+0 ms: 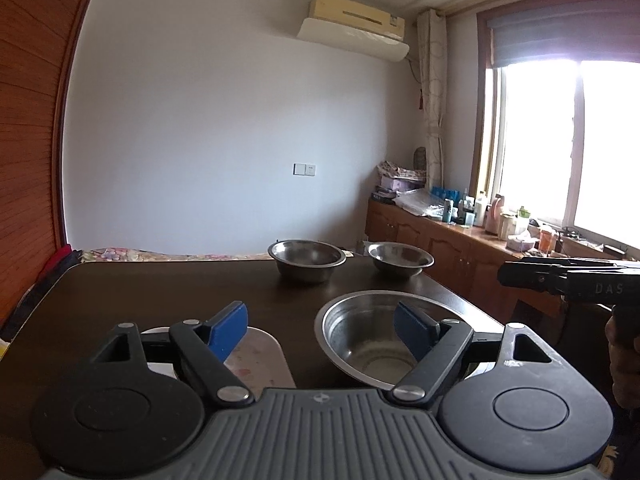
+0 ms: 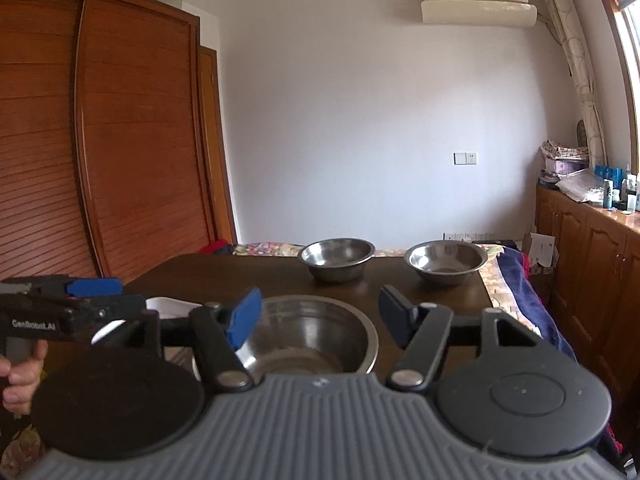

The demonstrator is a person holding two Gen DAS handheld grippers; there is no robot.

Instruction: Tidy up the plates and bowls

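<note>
A large steel bowl (image 1: 360,344) (image 2: 312,336) sits on the near part of the dark table (image 1: 160,292). My left gripper (image 1: 320,334) hovers open above its left rim, gripping nothing. Under its left finger lies a pale patterned plate (image 1: 260,352), partly hidden; it shows white in the right wrist view (image 2: 168,306). My right gripper (image 2: 320,320) is open over the bowl's right rim, pads clear of it. Two smaller steel bowls stand at the far edge, one left (image 1: 307,258) (image 2: 337,258) and one right (image 1: 401,258) (image 2: 446,260).
A wooden wardrobe (image 2: 100,140) stands to the left. A bed with a patterned cover (image 2: 512,280) lies behind and right of the table. A low sideboard (image 1: 440,240) with several bottles runs under the window. A hand (image 2: 20,376) holds the left tool.
</note>
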